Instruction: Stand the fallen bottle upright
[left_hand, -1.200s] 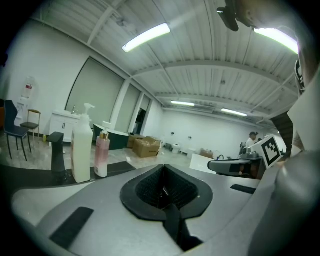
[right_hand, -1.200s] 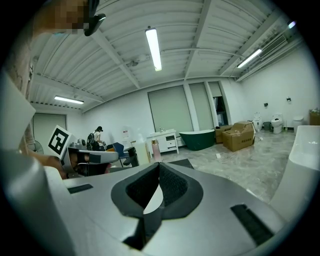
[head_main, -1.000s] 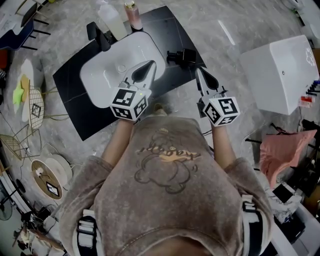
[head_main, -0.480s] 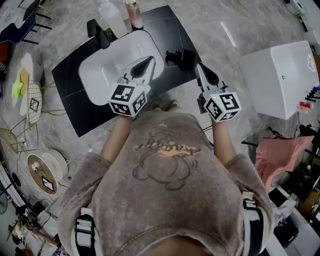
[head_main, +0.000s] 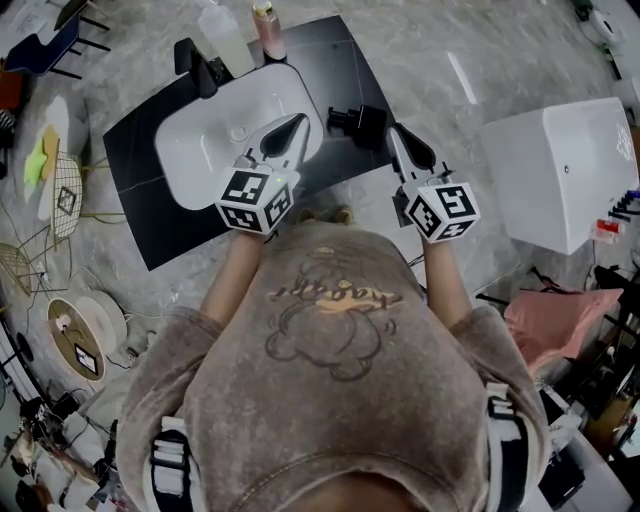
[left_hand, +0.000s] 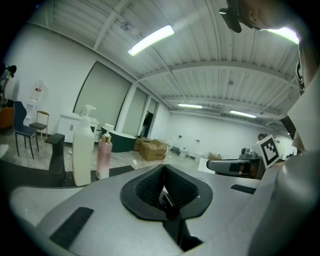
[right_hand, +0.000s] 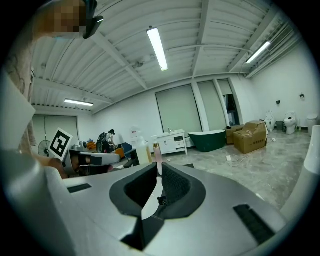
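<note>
Fallen black bottle (head_main: 365, 120), laid crosswise just beyond right gripper (head_main: 395, 135), whose empty jaws are opening; left gripper (head_main: 297, 122), held closed, farther off.

Grey marbled floor (head_main: 440, 60) underfoot, white walls (right_hand: 125, 117) all round. Overhead, a ribbed ceiling (right_hand: 210, 30) with strip lights (right_hand: 157, 48) glowing. Far side, there's a green bathtub (right_hand: 219, 139), a white cabinet (right_hand: 171, 142), cardboard boxes (right_hand: 252, 136) (a toilet (right_hand: 290, 121) too). Blue chair (left_hand: 22, 129) by the far wall.
</note>
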